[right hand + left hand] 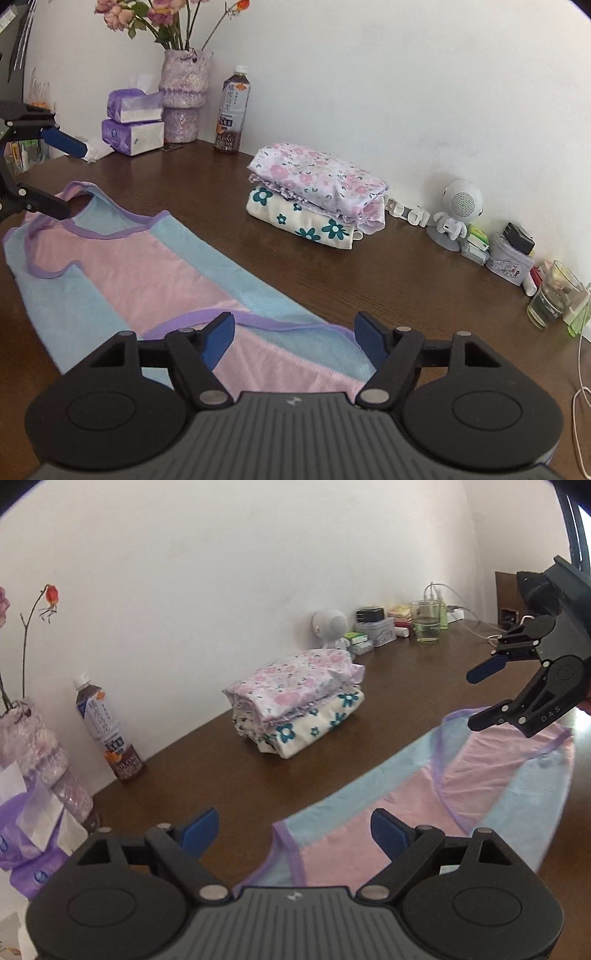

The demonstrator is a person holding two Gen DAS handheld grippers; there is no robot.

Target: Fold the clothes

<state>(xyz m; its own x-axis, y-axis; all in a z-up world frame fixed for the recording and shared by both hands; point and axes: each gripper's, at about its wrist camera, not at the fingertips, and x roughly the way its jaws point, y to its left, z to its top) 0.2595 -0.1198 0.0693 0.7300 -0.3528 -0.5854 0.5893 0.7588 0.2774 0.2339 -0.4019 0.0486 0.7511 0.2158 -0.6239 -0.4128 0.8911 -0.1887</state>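
A pink and blue tank top [140,273] with purple trim lies flat on the brown desk [406,280], folded lengthwise. The left gripper [293,827] hangs above one end of it, fingers [201,829] spread wide and released — nothing between them, the cloth below and apart. The right gripper [293,338] is over the other end, fingers [219,339] likewise parted and empty. Behind the top, near the wall, sits a stack of folded floral clothes [317,192] — well apart from both grippers.
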